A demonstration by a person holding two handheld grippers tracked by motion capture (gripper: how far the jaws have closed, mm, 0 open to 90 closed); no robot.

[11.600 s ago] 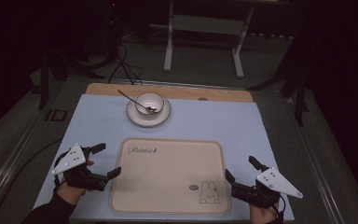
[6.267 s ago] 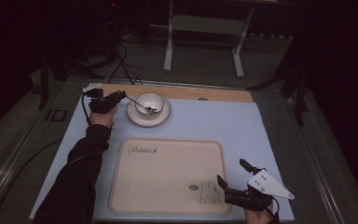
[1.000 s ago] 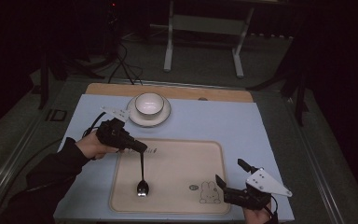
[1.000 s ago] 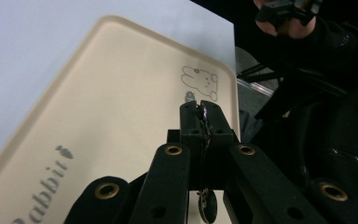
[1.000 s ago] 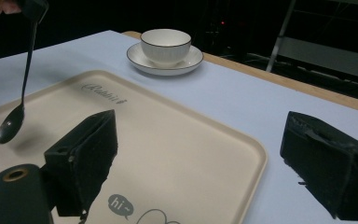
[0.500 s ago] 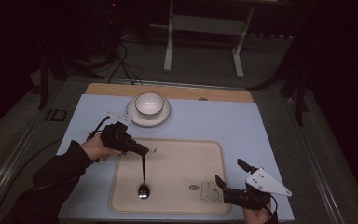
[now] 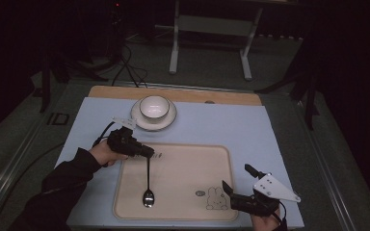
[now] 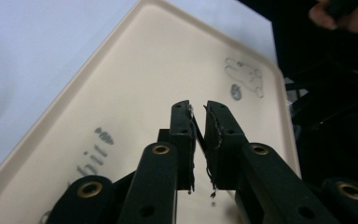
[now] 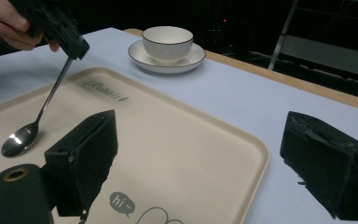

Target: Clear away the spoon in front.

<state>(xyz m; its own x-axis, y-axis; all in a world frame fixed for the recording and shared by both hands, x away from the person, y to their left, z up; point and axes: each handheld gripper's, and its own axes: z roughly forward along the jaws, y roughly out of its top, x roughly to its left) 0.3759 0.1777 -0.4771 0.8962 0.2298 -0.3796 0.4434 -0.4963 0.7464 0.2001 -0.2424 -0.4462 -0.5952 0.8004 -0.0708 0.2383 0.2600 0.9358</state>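
A metal spoon (image 7: 148,195) lies with its bowl on the beige tray (image 7: 183,168), left of the middle. Its handle slants up into my left gripper (image 7: 147,153), at the tray's far left edge. In the left gripper view the thin handle (image 8: 198,136) sits in the narrow gap of that gripper (image 8: 198,106), whose jaws have just been opening a little while still holding it up. The right gripper view shows the spoon (image 9: 18,140) hanging from the left gripper (image 9: 72,46). My right gripper (image 7: 235,176) stands open over the tray's near right corner, nothing between its pads (image 9: 88,154).
A white cup (image 7: 153,106) stands on its saucer (image 7: 169,120) beyond the tray, on the pale blue mat (image 7: 250,130). A rabbit drawing (image 7: 215,197) marks the tray's near right part. A wooden strip (image 7: 221,96) runs along the table's far edge.
My left gripper has sunk a little with the spoon, so the spoon's bowl now rests on the tray. The right gripper has stayed in place.
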